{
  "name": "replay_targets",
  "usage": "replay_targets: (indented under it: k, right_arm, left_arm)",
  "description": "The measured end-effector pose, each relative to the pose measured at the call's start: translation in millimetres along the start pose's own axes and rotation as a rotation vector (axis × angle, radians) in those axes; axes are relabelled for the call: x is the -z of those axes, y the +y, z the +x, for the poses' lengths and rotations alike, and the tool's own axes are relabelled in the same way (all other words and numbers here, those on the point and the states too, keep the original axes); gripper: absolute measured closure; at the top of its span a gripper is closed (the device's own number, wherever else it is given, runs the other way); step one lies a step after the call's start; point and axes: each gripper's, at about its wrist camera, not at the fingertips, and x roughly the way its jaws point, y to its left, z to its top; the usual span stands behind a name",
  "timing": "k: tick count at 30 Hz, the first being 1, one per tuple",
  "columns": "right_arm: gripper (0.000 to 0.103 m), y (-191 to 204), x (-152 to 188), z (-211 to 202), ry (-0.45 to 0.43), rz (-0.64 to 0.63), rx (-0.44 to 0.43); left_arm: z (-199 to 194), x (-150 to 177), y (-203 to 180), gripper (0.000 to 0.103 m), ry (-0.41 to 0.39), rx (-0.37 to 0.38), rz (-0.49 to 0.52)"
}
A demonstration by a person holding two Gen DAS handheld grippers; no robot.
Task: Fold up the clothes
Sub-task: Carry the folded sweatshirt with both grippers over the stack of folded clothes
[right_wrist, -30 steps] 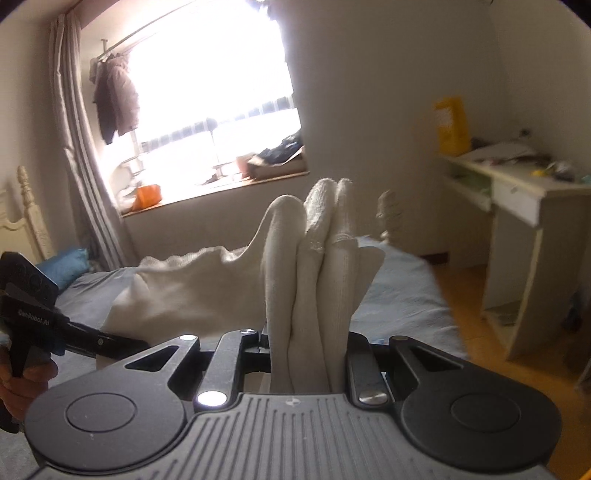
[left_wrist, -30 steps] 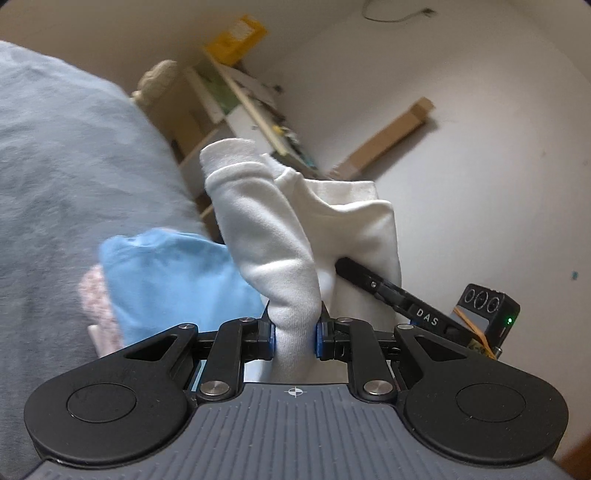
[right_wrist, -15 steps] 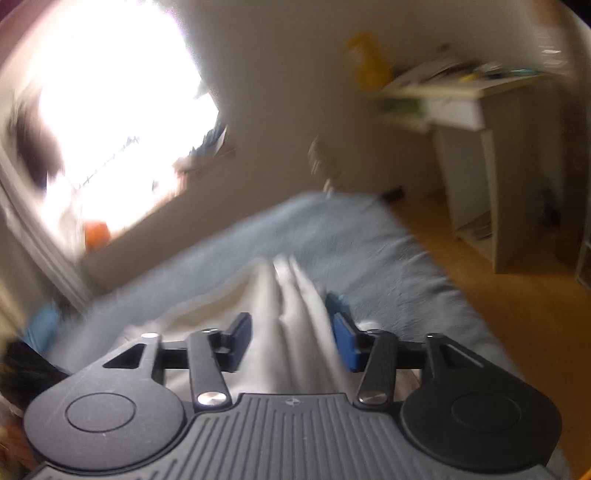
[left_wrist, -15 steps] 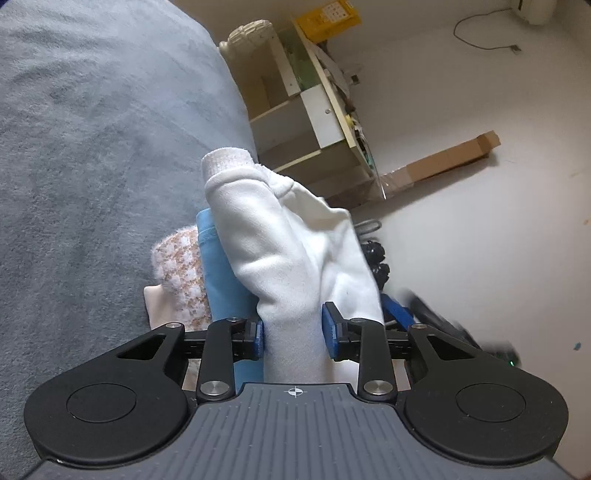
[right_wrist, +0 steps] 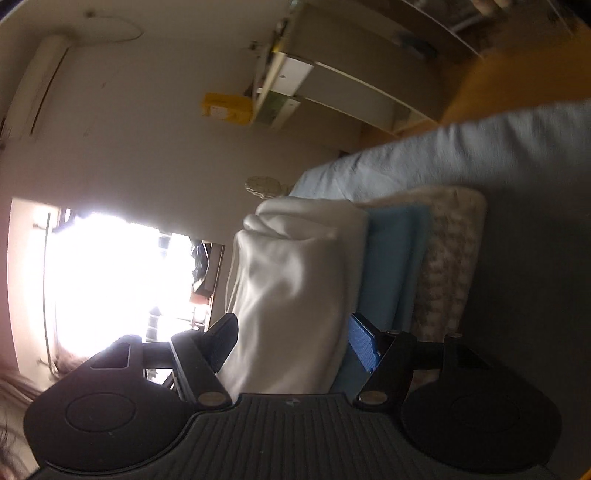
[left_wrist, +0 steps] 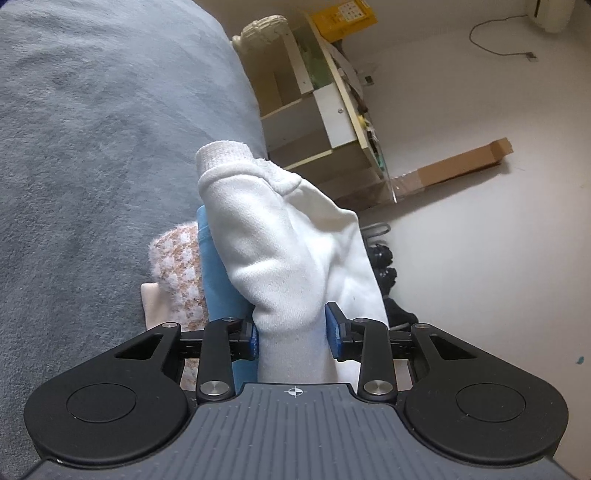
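Observation:
A folded white garment lies on top of a folded blue garment and a fuzzy pink-and-white patterned one, stacked on the grey bed cover. My left gripper is open, its blue pads standing either side of the white bundle's near end. In the right wrist view, which is rolled sideways, the same white garment rests against the blue garment and the fuzzy one. My right gripper stands wide open around the white cloth.
A white desk with shelves and a yellow box stand past the bed's end. A long cardboard box and dark items lie by the wall. A bright window glares in the right wrist view.
Both grippers carried the white garment from the air down onto the stack on the bed. Their jaws have spread apart from the tight grip held a second ago.

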Motion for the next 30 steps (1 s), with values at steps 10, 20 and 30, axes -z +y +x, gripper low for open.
replay_targets:
  k: [10, 20, 30]
  right_arm:
    - [0.039, -17.9, 6.7, 36.5, 0.023, 0.02, 0.001]
    - [0.092, -7.7, 9.4, 33.5, -0.053, -0.025, -0.061]
    - [0.094, 39.0, 19.5, -27.8, -0.186, -0.206, -0.12]
  left_arm:
    - [4.7, -0.2, -1.1, 0.072, -0.02, -0.038, -0.004]
    - [5.0, 1.2, -6.2, 0.078, -0.043, -0.033, 0.024]
    - [11.4, 11.7, -24.9, 0.081, -0.011, 0.001, 0.093]
